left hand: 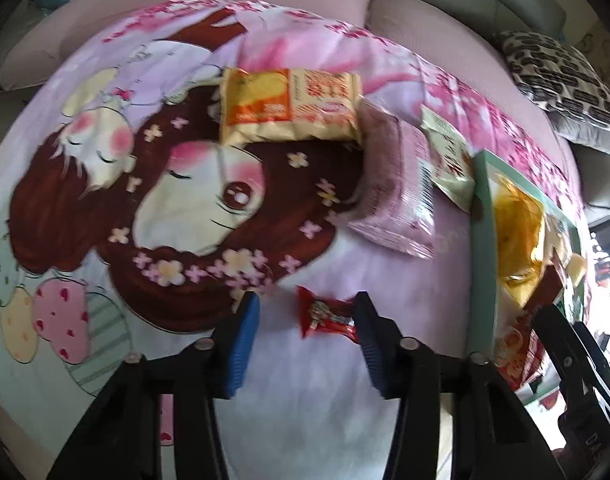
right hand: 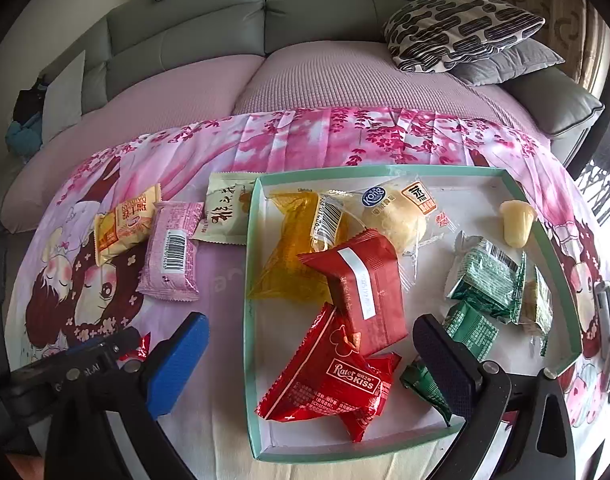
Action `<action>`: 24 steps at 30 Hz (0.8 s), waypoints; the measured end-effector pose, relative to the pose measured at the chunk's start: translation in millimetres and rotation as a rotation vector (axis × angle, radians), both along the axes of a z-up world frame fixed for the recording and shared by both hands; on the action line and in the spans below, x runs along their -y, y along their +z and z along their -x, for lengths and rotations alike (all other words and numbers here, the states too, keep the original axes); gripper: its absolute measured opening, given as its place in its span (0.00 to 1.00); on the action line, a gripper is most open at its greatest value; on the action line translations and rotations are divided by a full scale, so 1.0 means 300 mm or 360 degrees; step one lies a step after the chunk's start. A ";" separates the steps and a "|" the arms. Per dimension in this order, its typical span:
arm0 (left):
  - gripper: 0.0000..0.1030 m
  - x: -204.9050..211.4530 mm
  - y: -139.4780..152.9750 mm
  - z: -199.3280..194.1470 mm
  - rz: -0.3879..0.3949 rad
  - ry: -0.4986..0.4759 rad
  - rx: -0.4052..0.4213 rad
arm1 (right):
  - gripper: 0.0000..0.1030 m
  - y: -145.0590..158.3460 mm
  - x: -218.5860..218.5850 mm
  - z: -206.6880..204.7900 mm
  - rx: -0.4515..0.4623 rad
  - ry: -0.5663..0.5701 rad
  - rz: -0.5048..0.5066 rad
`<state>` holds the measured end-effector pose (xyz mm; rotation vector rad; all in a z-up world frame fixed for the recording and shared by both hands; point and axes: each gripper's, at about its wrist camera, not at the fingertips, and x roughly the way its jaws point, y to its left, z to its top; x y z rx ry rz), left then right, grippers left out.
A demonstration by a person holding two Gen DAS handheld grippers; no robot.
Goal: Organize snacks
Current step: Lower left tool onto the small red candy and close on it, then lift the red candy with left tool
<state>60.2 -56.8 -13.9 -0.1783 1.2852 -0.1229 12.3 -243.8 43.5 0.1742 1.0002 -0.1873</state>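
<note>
Left claw closing in on a small red candy beside the snack box.

The left gripper (left hand: 307,316) points steeply down at the red candy (left hand: 325,316), which lies between its blue pads on the cartoon cloth (left hand: 185,200); the right-hand pad touches the wrapper's edge, the other stands clear, so nothing is pinched yet. The candy looks light, crinkly and slippery; a grip across its plump middle, not the twisted ends, should hold best. The right gripper (right hand: 311,344) hangs spread and empty over the green-rimmed box (right hand: 251,280), above a red Rater Kiss packet (right hand: 337,376). Pink, yellow and cream packets lie on the cloth beyond the left claw.
</note>
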 end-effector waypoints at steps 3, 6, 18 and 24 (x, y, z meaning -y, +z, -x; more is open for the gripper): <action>0.44 0.015 -0.011 0.004 0.0000 -0.0033 -0.0015 | 1.00 0.002 -0.004 0.001 0.0004 0.0006 0.0005; 0.31 0.031 -0.021 0.016 -0.0001 -0.0061 -0.0019 | 1.00 -0.003 -0.006 -0.002 -0.0001 0.0007 0.0006; 0.24 0.038 -0.003 -0.024 0.0096 -0.0044 0.0037 | 1.00 0.002 0.002 -0.008 0.0046 -0.0018 -0.0013; 0.24 -0.019 0.031 -0.066 0.0157 0.0061 0.0104 | 1.00 0.016 -0.030 -0.030 0.0138 0.0037 -0.0057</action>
